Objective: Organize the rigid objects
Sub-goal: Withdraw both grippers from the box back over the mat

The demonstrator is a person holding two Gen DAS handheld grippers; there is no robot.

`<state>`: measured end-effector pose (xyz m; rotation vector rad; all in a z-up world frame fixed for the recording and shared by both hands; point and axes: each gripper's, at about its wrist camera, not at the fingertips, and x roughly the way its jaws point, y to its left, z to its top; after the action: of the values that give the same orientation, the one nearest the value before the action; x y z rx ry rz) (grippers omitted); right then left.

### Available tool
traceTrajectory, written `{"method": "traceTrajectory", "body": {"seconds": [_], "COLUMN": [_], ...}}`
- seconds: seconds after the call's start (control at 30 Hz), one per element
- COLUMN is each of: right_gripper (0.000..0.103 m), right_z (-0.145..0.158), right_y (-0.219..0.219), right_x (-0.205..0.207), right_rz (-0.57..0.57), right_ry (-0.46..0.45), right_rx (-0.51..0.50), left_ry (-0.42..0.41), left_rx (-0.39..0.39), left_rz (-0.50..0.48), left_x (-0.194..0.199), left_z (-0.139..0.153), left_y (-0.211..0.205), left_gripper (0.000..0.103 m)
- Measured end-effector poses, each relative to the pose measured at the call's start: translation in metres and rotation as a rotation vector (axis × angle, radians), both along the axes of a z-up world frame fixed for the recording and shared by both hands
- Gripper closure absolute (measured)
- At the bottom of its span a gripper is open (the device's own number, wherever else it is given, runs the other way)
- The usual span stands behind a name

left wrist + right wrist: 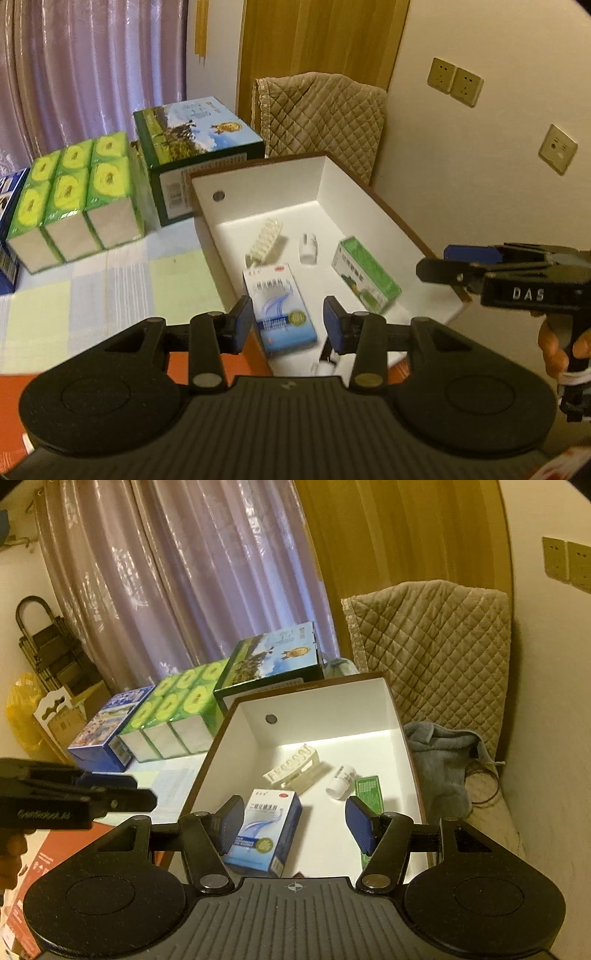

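A white storage box with a brown rim [258, 168] [306, 688] stands open on the table. In it lie a blue-and-white medicine carton [280, 314] [264, 830], a green carton [365, 275] [367, 792], a small white bottle [308, 249] [341, 781] and a white ridged plastic piece [266, 242] [293, 770]. My left gripper [288, 325] [122, 794] hovers open over the box's near end, with nothing between its fingers. My right gripper [295, 827] [443, 260] is open and empty too, above the box's right side, held by a hand [554, 347].
Left of the box stand green tissue packs [77, 206], a green printed carton [199, 147] and a blue carton [107, 731]. A quilted chair back [325, 114] and a grey cloth [443, 764] lie beyond. A red-orange flat box [22, 384] sits near left.
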<state>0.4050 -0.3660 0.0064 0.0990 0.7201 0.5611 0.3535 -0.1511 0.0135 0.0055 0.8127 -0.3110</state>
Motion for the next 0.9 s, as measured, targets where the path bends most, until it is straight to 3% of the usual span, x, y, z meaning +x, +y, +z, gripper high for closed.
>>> {"method": "traceTrajectory", "body": {"seconds": [0.43, 0.9], "right_gripper": [0.045, 0.045], "right_z": [-0.009, -0.024], "right_y": [0.007, 0.044], "right_x": [-0.054, -0.091], "right_rz": [0.02, 0.129], "right_ry": [0.041, 0.088], "right_rx": [-0.002, -0.037], "left_ry": [0.021, 0.049], "left_rx": [-0.021, -0.002], "left_rz": [0.062, 0.112], "left_x": [-0.069, -0.105], "left_z": [-0.009, -0.021], "left_y": [0.033, 0.059], "left_gripper": [0.066, 0.066]}}
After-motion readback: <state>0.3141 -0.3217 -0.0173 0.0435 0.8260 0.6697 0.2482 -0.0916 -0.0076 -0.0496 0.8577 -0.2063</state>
